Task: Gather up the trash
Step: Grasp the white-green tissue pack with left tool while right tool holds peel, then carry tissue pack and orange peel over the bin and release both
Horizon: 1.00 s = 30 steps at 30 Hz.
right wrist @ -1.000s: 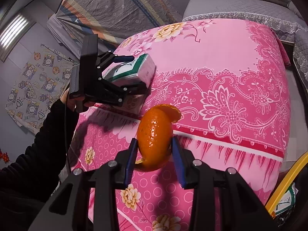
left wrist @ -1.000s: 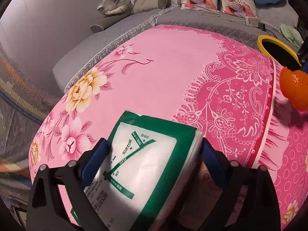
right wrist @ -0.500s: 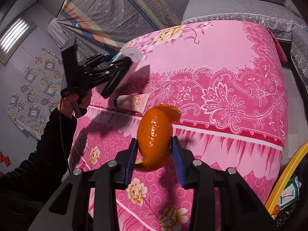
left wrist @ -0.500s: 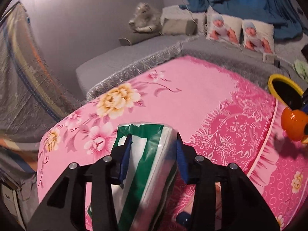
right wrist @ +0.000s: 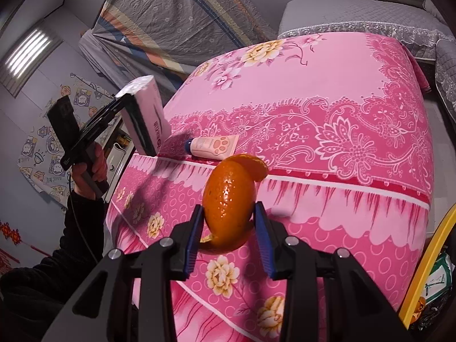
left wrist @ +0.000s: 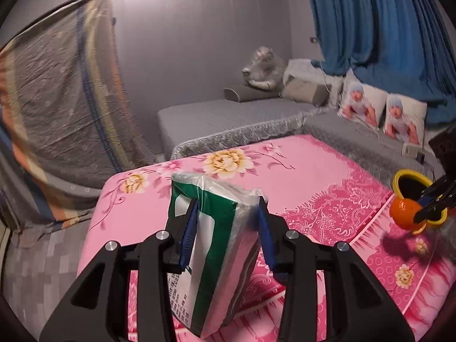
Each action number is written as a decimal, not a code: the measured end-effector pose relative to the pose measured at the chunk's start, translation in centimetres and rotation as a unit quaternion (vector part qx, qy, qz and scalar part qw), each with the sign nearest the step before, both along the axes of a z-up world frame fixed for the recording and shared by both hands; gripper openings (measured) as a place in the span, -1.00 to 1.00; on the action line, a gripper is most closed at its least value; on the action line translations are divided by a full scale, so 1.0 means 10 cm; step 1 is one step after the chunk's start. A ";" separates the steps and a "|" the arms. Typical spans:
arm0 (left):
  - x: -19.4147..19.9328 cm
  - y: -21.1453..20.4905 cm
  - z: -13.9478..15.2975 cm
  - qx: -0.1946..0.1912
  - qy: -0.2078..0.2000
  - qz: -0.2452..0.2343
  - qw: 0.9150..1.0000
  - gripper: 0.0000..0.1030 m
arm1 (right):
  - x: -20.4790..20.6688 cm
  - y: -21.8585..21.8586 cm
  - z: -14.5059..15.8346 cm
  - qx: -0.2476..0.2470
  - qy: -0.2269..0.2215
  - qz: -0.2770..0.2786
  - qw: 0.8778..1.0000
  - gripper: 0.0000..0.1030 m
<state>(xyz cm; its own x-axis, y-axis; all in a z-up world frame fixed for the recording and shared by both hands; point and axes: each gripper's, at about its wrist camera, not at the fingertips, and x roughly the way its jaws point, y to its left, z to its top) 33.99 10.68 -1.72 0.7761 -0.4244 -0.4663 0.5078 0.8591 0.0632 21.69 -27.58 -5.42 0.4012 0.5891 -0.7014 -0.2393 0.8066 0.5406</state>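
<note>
Holding trash in both grippers above the pink bed; left gripper [left wrist: 226, 233] closing on a tissue pack [left wrist: 211, 245], pads pressing its sides; right gripper [right wrist: 229, 236] narrowly parted, clamped on orange peel [right wrist: 230, 202]. Risk: soft pack may squirm out if tilted; curled peel could slip. Yellow bin [right wrist: 427, 268] beside bed, some wrappers inside; tube [right wrist: 213, 146] lies on bed.
</note>
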 end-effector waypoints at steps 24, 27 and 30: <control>-1.65 -0.03 0.13 -0.111 0.002 -0.001 0.994 -0.28 | -0.74 -0.19 0.14 0.057 -0.051 -0.014 0.997 -0.34; -1.68 -0.30 0.15 -0.112 0.005 -0.034 0.993 -0.28 | -0.83 -0.44 0.17 0.055 -0.061 -0.048 0.995 -0.34; -1.68 -0.56 0.17 -0.112 0.007 -0.063 0.992 -0.28 | -0.88 -0.72 0.18 0.056 -0.068 -0.085 0.992 -0.34</control>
<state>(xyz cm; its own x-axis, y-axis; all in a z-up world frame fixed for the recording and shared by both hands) 17.16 5.10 0.03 0.7052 -0.6112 -0.3594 0.6111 0.7810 -0.1291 12.85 -34.83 -3.57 0.5878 0.5770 -0.5671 -0.1830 0.7776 0.6016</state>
